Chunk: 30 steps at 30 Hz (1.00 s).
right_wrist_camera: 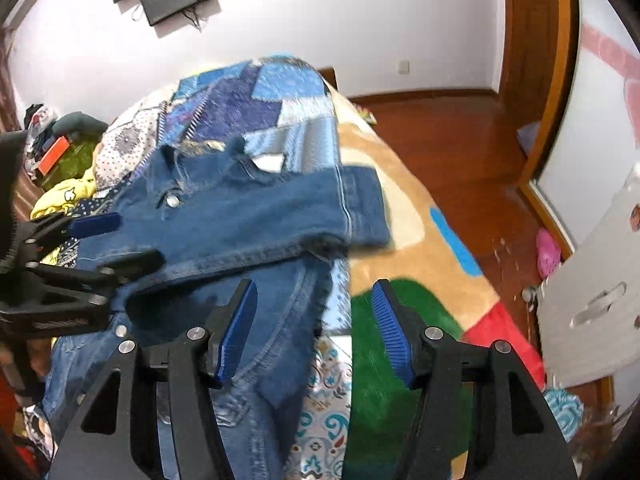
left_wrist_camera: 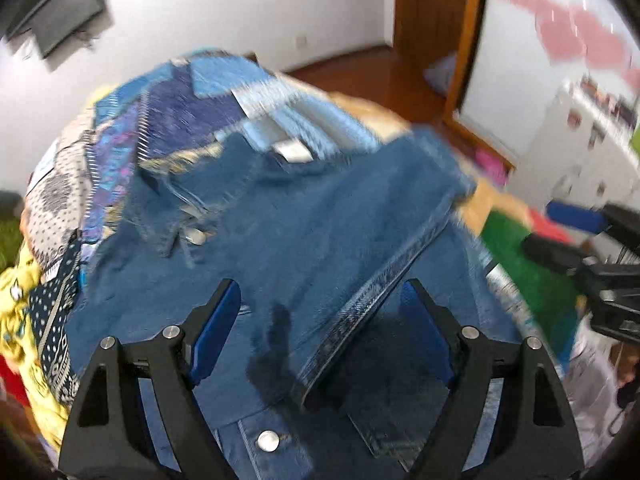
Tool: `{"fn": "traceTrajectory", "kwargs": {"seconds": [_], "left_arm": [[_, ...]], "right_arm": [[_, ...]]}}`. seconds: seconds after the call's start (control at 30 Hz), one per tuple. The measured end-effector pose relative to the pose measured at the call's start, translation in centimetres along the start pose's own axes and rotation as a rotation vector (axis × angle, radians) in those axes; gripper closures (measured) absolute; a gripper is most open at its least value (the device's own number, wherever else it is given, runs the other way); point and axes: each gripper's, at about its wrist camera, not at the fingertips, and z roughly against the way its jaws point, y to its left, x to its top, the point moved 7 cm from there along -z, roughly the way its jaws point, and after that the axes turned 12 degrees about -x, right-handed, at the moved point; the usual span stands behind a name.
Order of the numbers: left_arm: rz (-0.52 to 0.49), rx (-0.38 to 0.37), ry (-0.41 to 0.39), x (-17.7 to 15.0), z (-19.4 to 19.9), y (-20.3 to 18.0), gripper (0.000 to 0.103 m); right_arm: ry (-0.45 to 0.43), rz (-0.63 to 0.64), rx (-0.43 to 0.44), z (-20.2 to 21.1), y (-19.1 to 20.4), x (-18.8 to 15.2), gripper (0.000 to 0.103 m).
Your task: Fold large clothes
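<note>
A blue denim jacket (left_wrist_camera: 280, 232) lies on the bed, with one sleeve (left_wrist_camera: 384, 248) folded across its front; its cuff lies between my left fingers. My left gripper (left_wrist_camera: 322, 300) is open just above the jacket and holds nothing. In the right wrist view the jacket (right_wrist_camera: 240, 220) lies ahead and left, its sleeve (right_wrist_camera: 352, 204) laid across to the right. My right gripper (right_wrist_camera: 314, 300) is open and empty over the jacket's right edge. The left gripper (right_wrist_camera: 116, 236) shows at the left there, open over the denim.
A patchwork blue garment (right_wrist_camera: 260, 104) and other patterned clothes (left_wrist_camera: 52, 208) lie beyond and left of the jacket. A colourful blanket (right_wrist_camera: 420, 240) covers the bed. Wooden floor (right_wrist_camera: 452, 136), a door frame (right_wrist_camera: 556, 80) and a white cabinet (right_wrist_camera: 596, 280) are to the right.
</note>
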Motion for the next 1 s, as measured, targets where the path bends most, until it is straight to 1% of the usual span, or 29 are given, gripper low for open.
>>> {"fn": "traceTrajectory", "kwargs": {"seconds": [0.03,0.07,0.1,0.17,0.2,0.23,0.27,0.33,0.37,0.47,0.53,0.6,0.63,0.67,0.73,0.77,0.8,0.83,0.87,0.9,0.93,0.97,1.0], "left_arm": [[-0.015,0.003,0.03,-0.2,-1.2,-0.2,0.022],[-0.029,0.008,0.06,-0.6,-2.5,-0.3,0.028],[-0.034,0.008,0.072,-0.8,-3.0,-0.4,0.032],[-0.036,-0.005,0.101,-1.2,-4.5,-0.5,0.046],[-0.035,-0.011,0.097,-1.1,-4.7,-0.6,0.05],[-0.037,-0.01,0.089,-1.0,-4.8,-0.6,0.056],[-0.041,-0.001,0.08,-0.7,-4.9,-0.6,0.069],[-0.036,0.014,0.055,0.0,-4.5,-0.3,0.083],[-0.023,0.019,0.031,0.4,-4.0,0.1,0.087],[0.05,0.018,-0.062,1.5,-1.2,2.3,0.091],[0.104,0.031,-0.105,1.6,0.6,4.2,0.092],[0.169,0.045,-0.15,0.8,3.0,6.7,0.093],[0.205,0.052,-0.162,0.1,3.8,7.9,0.093],[0.243,0.044,-0.164,-0.9,4.4,9.1,0.092],[0.304,0.001,-0.144,-2.8,4.7,10.6,0.092],[0.347,-0.024,-0.115,-4.8,4.5,11.5,0.09],[0.365,-0.03,-0.098,-5.8,4.3,11.9,0.087],[0.387,-0.03,-0.081,-7.4,4.1,12.3,0.08],[0.416,-0.027,-0.058,-9.4,3.6,12.9,0.067],[0.434,-0.021,-0.048,-10.7,3.4,13.3,0.061],[0.452,-0.017,-0.046,-11.9,3.0,13.7,0.053],[0.463,-0.017,-0.049,-12.9,3.0,13.8,0.048],[0.478,-0.028,-0.06,-13.9,3.0,13.9,0.047]], "right_arm": [[0.019,-0.003,0.005,-0.7,0.0,-0.4,0.047],[0.038,-0.001,0.01,-1.4,0.1,-0.7,0.047],[0.056,0.002,0.019,-2.1,0.4,-1.1,0.047],[0.089,0.008,0.03,-3.3,0.9,-1.9,0.047],[0.111,0.011,0.035,-3.9,1.1,-2.4,0.047],[0.124,0.014,0.042,-4.2,1.2,-2.7,0.047],[0.147,0.019,0.052,-5.0,1.6,-3.1,0.047],[0.175,0.029,0.06,-5.8,2.1,-3.8,0.047],[0.178,0.038,0.056,-6.2,2.4,-4.1,0.047],[0.16,0.078,0.03,-6.2,2.7,-4.4,0.047],[0.161,0.089,0.021,-6.4,2.7,-4.4,0.047],[0.164,0.09,0.019,-6.5,2.8,-4.5,0.046],[0.165,0.091,0.018,-6.5,2.8,-4.4,0.045],[0.165,0.092,0.016,-6.5,2.8,-4.4,0.045],[0.164,0.089,0.016,-6.5,2.7,-4.5,0.044],[0.164,0.088,0.015,-6.5,2.7,-4.5,0.043],[0.163,0.089,0.011,-6.5,2.7,-4.6,0.043],[0.163,0.092,0.006,-6.6,2.7,-4.6,0.043],[0.162,0.097,0.001,-6.7,2.7,-4.7,0.043],[0.161,0.102,-0.006,-6.7,2.7,-4.7,0.043],[0.161,0.104,-0.01,-6.7,2.8,-4.7,0.043],[0.16,0.107,-0.014,-6.7,2.8,-4.8,0.043],[0.16,0.112,-0.017,-6.7,2.9,-4.9,0.043]]}}
